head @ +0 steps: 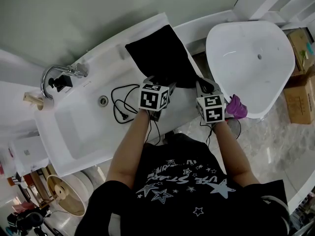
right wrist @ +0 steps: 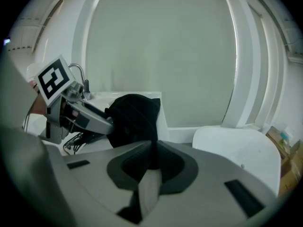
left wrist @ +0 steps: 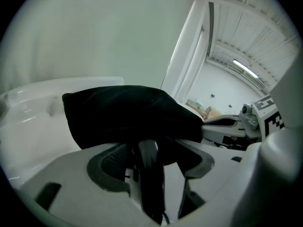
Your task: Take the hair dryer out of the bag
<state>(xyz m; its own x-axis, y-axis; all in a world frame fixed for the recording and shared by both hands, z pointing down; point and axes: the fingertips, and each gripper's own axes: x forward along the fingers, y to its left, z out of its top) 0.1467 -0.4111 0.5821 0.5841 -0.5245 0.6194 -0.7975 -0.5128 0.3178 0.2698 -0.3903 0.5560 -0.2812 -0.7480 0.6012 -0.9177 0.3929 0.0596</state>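
Observation:
A black cloth bag (head: pixel 160 53) lies on the white rim behind the sink. In the left gripper view the bag (left wrist: pixel 123 112) fills the middle, and a black hair dryer handle (left wrist: pixel 149 174) sticks out of its mouth. My left gripper (left wrist: pixel 151 161) is open, its jaws standing wide on either side of the handle without pressing on it. The right gripper (right wrist: pixel 152 155) is shut on the bag's (right wrist: pixel 132 117) near edge, with black cloth pinched between the jaws. Seen from the head camera, both the left gripper (head: pixel 157 82) and the right gripper (head: pixel 204 87) meet the bag's near end. A black cord (head: pixel 123 104) trails into the sink.
The white sink basin (head: pixel 83 127) has a drain and a chrome faucet (head: pixel 56 75) at its left. At the right stands a large white tub (head: pixel 251 58), with cardboard boxes (head: pixel 300 97) beyond it. A purple object (head: pixel 237 107) sits by my right gripper.

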